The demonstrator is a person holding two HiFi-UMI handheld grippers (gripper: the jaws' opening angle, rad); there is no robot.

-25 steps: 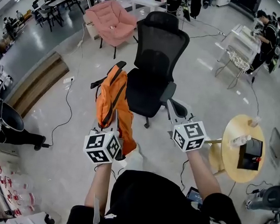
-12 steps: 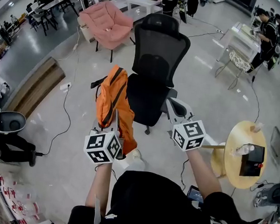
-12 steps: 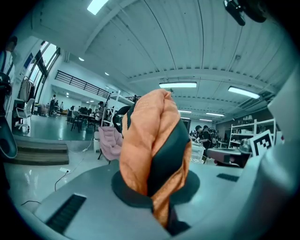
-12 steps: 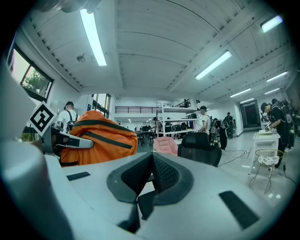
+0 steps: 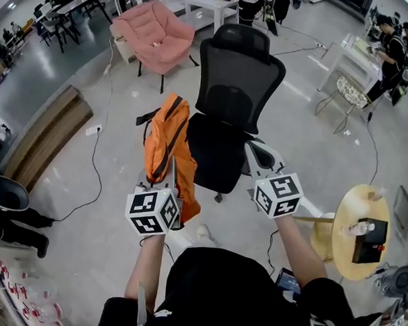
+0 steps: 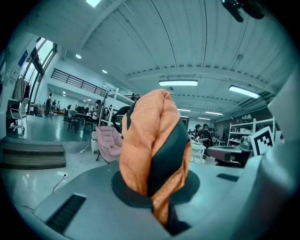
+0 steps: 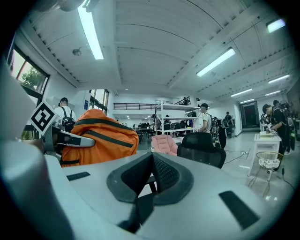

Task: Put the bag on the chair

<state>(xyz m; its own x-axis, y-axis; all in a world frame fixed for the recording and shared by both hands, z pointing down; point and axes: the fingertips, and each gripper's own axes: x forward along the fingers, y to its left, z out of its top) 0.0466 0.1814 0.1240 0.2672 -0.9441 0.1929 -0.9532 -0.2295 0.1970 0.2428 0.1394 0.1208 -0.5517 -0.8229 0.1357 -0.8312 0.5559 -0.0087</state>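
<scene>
An orange bag with black straps hangs above the floor, just left of the black mesh office chair. My left gripper is shut on the bag's top. In the left gripper view, orange fabric bulges up between the pads and blocks what lies ahead. My right gripper is shut with nothing in it, at the chair's right armrest. In the right gripper view its pads meet. The bag shows at left and the chair ahead.
A pink armchair stands behind the office chair. A round wooden table with a bottle and a black device is at right. Cables cross the floor. A wooden step lies at left, and people stand at white tables at back right.
Both grippers and the hanging bag have moved forward toward the office chair, which now sits closer and larger in the head view. The left grip on the bag is unchanged.
</scene>
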